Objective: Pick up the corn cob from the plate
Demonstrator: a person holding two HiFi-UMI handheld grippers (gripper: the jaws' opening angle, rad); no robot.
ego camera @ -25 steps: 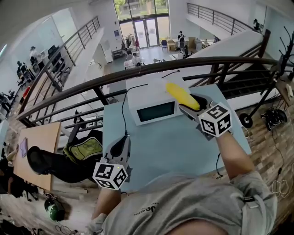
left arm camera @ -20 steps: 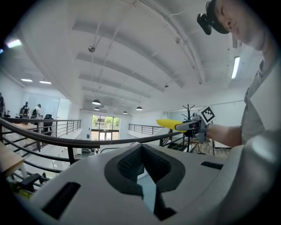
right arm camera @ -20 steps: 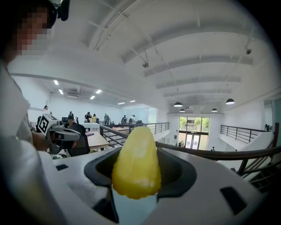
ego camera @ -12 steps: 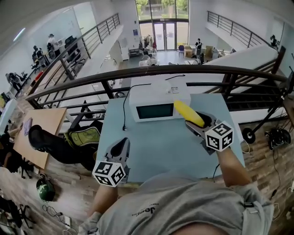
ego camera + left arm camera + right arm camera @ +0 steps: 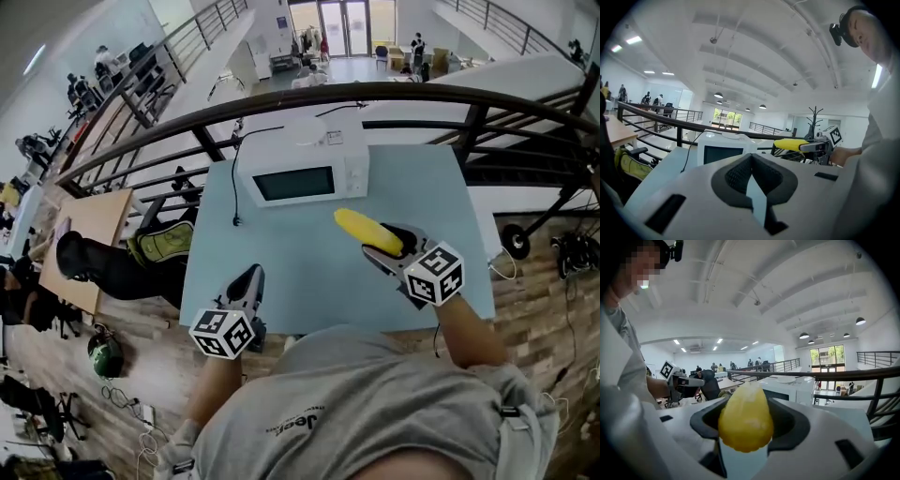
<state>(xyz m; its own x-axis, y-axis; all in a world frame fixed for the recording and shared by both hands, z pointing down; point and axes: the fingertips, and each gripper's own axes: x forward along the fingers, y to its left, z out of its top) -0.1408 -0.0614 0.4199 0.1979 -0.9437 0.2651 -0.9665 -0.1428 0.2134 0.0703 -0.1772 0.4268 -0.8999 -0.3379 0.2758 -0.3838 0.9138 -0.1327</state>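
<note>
Lowered, the right tongs (image 5: 380, 246) grip the corn cob (image 5: 361, 230) lengthwise.

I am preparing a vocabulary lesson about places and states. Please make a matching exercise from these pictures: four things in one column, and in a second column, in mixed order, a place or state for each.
Things
1. corn cob
2. microwave
3. left tool
4. green backpack

Places or states
A. on the floor, beside the left edge of the table
B. nothing between its jaws
C. held in the right tool, above the table
D. standing at the far edge of the table, door shut

Pairs: 1-C, 2-D, 3-B, 4-A
</note>
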